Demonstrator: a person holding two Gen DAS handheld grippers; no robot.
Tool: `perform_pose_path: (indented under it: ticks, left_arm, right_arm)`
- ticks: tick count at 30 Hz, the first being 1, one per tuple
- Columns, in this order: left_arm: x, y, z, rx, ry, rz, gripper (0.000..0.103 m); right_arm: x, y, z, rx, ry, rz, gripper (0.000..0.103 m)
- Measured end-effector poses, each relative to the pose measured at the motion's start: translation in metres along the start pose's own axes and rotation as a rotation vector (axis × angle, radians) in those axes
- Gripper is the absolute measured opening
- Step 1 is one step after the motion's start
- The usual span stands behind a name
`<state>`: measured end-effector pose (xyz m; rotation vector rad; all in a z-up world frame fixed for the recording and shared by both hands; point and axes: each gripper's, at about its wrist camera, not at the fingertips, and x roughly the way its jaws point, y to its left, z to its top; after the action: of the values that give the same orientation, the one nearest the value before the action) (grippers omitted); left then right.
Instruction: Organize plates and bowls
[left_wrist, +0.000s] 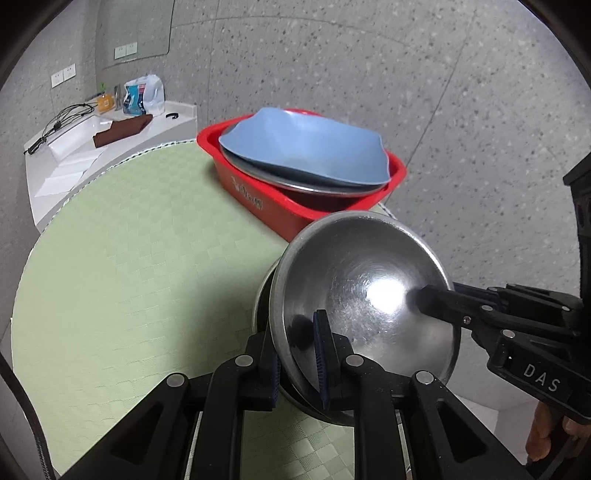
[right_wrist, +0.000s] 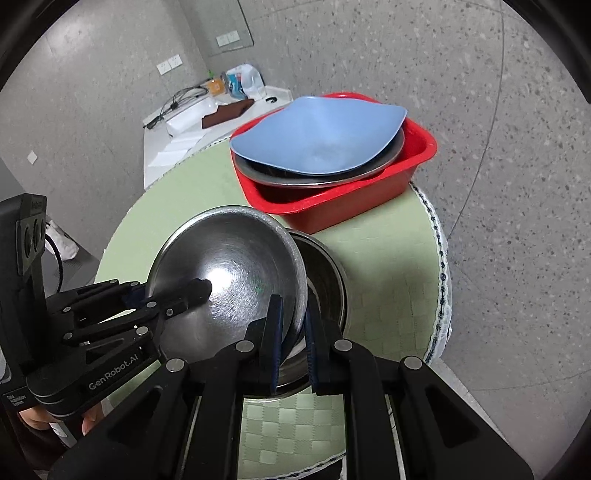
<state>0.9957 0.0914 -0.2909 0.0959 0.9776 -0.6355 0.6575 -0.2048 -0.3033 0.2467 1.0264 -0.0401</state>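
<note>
Far left, a white counter (left_wrist: 110, 136) carries a brown cloth (left_wrist: 123, 128), a cable (left_wrist: 66, 112) and a plastic jug (left_wrist: 146, 94).

The round bench (left_wrist: 129, 258) under a green checked cloth takes up the middle. At its far edge sits a red tub (left_wrist: 255, 195), holding a steel plate (left_wrist: 295, 182) with a blue plate (left_wrist: 306, 147) lying tilted on top.

Nearer, a steel bowl (left_wrist: 365, 295) is held tilted over a second steel bowl (right_wrist: 325, 280) that stands on the bench. The tilted bowl's lower edge sits inside the second bowl.

The left tongs (left_wrist: 299, 354) are clenched on the tilted bowl's rim, one finger inside and one outside. The right tongs (right_wrist: 293, 343) grip the opposite side of the same rim in the same way. In the left wrist view, the right tongs' inner finger lies across the bowl's polished inside, close to a bright glare spot.
</note>
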Motion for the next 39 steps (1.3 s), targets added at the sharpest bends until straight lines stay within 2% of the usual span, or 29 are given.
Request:
perform_pose_path:
  ticks: [6,14,22,25,29,34,36,39]
  left_arm:
    - [0.023,-0.018,0.006,0.01,0.019,0.018,0.016]
    - [0.029,-0.022,0.005,0.041,0.026,0.024,0.02]
    - [0.028,-0.032,-0.001,0.074,0.004,0.0,0.046]
    - [0.026,-0.033,-0.004,0.076,-0.007,0.018,0.05]
    - [0.02,-0.029,-0.007,0.06,-0.025,0.022,0.055]
    - [0.008,-0.025,-0.012,0.032,-0.056,0.044,0.067]
    - [0.001,-0.023,-0.014,0.007,-0.079,0.068,0.072]
    - [-0.011,-0.017,-0.018,-0.038,-0.118,0.097,0.081]
  right_arm:
    - [0.004,-0.005,-0.003,-0.012,0.017,-0.014,0.011]
    - [0.006,-0.005,-0.004,-0.022,0.025,-0.058,0.011]
    - [0.006,-0.001,-0.007,-0.022,0.031,-0.09,0.011]
    - [0.005,0.0,-0.009,-0.023,0.03,-0.098,0.011]
    - [0.006,0.0,-0.01,-0.022,0.026,-0.114,0.017]
    - [0.001,-0.003,-0.011,0.003,0.007,-0.089,0.02]
    - [-0.003,-0.003,-0.011,0.002,-0.007,-0.072,0.032]
    - [-0.009,-0.003,-0.01,0.001,-0.033,-0.06,0.041]
